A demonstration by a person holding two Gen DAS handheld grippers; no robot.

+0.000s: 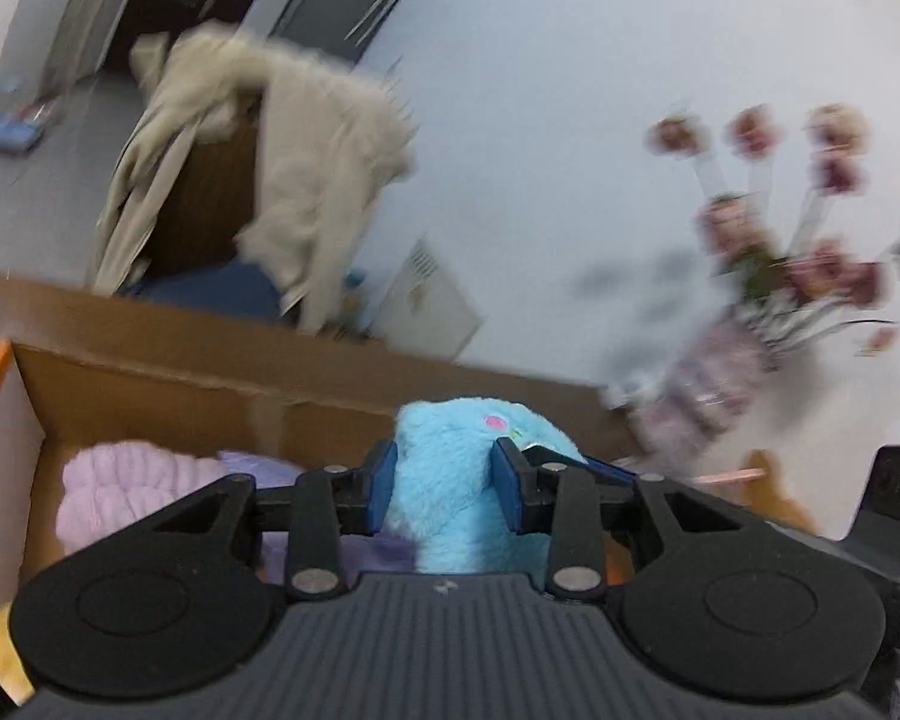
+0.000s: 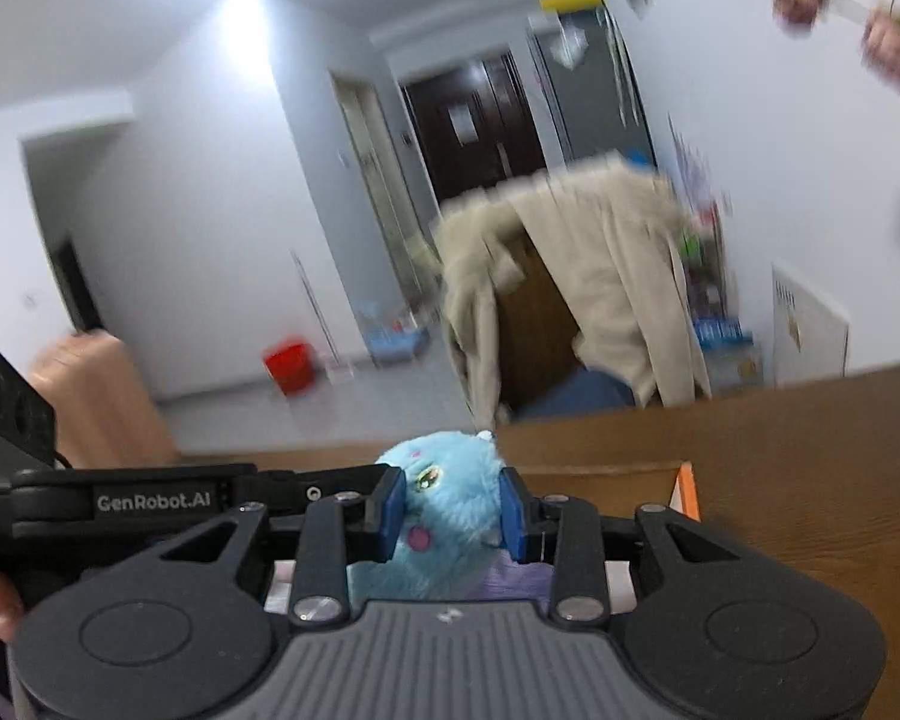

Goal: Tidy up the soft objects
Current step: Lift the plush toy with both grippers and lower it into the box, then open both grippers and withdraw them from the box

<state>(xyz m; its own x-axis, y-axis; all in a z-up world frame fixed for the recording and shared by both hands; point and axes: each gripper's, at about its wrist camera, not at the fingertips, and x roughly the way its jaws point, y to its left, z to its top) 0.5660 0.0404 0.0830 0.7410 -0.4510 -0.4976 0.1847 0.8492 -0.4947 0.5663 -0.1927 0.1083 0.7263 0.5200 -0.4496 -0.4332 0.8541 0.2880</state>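
Both grippers clamped on blue plush toy [image 1: 450, 480] over cardboard box [image 1: 150, 384].
Left gripper [image 1: 444, 486] and right gripper [image 2: 450, 510]: lower together, release beside lilac plush [image 1: 132, 486].

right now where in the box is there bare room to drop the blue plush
Bare cardboard floor shows along the cardboard box left wall, beside the lilac plush. The middle is crowded with lilac items under the blue plush, clamped by the left hand-held gripper and right hand-held gripper.
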